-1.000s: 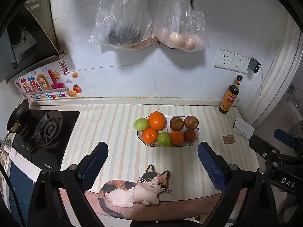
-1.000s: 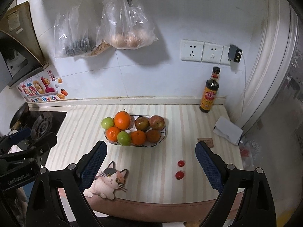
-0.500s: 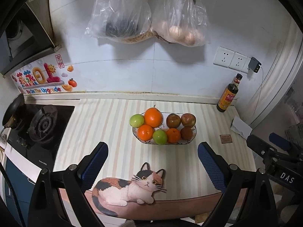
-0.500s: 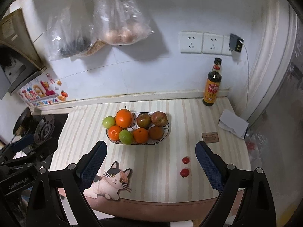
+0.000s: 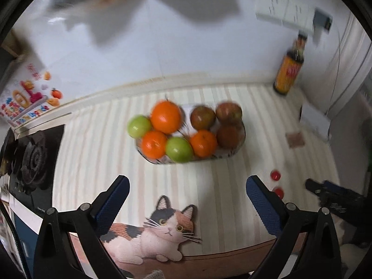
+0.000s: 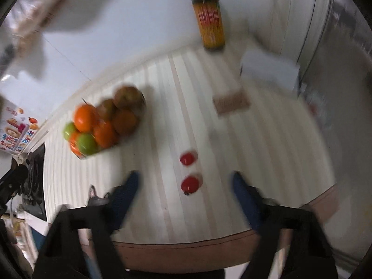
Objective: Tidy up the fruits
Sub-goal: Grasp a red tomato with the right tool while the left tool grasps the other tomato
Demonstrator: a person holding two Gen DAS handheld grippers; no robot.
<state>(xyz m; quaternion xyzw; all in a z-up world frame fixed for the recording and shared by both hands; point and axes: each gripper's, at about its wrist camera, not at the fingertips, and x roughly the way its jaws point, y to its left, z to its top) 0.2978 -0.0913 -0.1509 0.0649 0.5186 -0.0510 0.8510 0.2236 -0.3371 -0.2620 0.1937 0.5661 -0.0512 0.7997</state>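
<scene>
Surface: striped surface (image 5: 97, 153) along a white wall, stove to the left of the fruit bowl (image 5: 232, 154), sauce bottle (image 5: 289, 69) behind and right of it.
Bowl: heaped with 3 oranges, 2 green apples, 3 brownish fruits.
Loose fruit: 2 small red fruits (image 6: 189, 172) lie on the surface right of the bowl, near the front edge.
Change: both hands have dropped toward the surface; views blur.
Right gripper (image 6: 183, 186): fingers closing, nearer red fruit between them, not yet pinched.
Left gripper (image 5: 187, 187): fingers opening, spread wide, empty, in front of the bowl.
Meaning: likely the first pick, red fruit bound for the bowl.
</scene>
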